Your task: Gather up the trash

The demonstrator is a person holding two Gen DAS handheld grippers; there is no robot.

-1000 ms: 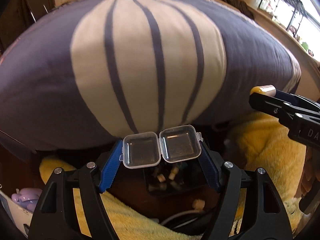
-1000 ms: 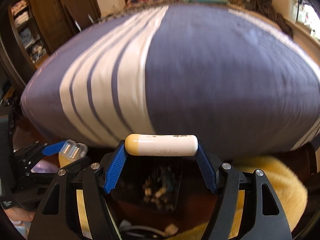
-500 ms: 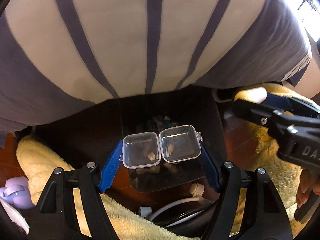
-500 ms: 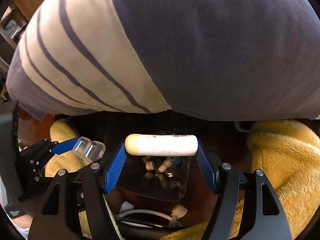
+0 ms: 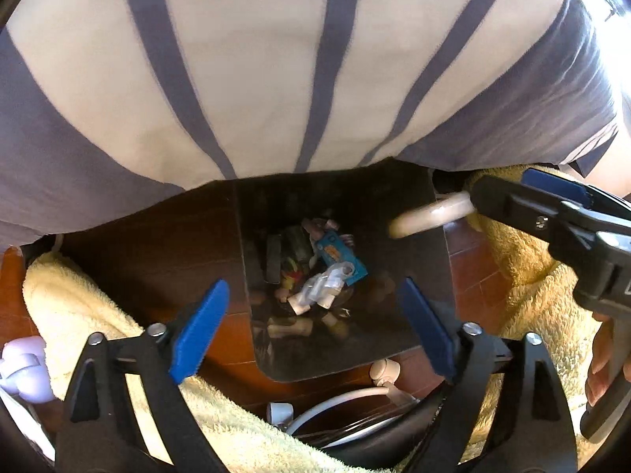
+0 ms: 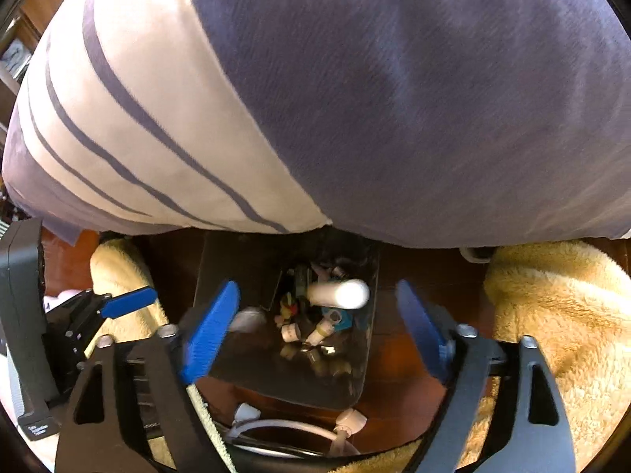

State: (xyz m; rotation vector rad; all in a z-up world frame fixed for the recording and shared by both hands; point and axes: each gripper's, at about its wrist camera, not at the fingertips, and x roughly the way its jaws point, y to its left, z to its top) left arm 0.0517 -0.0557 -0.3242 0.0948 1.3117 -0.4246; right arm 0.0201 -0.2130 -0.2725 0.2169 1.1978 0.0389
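A dark trash bin stands on the red tile floor below a striped bed cover; it also shows in the right wrist view. Small trash lies inside it, among it a blue packet and a clear plastic case. My left gripper is open and empty above the bin. My right gripper is open too. The white and yellow tube is loose and blurred in mid-air over the bin, also in the left wrist view beside the right gripper's fingers.
The grey and cream striped bed cover overhangs the bin's far side. Yellow fluffy fabric lies left and right of the bin. A white cable with plugs lies on the floor in front of it.
Both grippers have opened. The clear case has left the left gripper and lies in the bin. The tube has left the right gripper and is dropping toward the bin.
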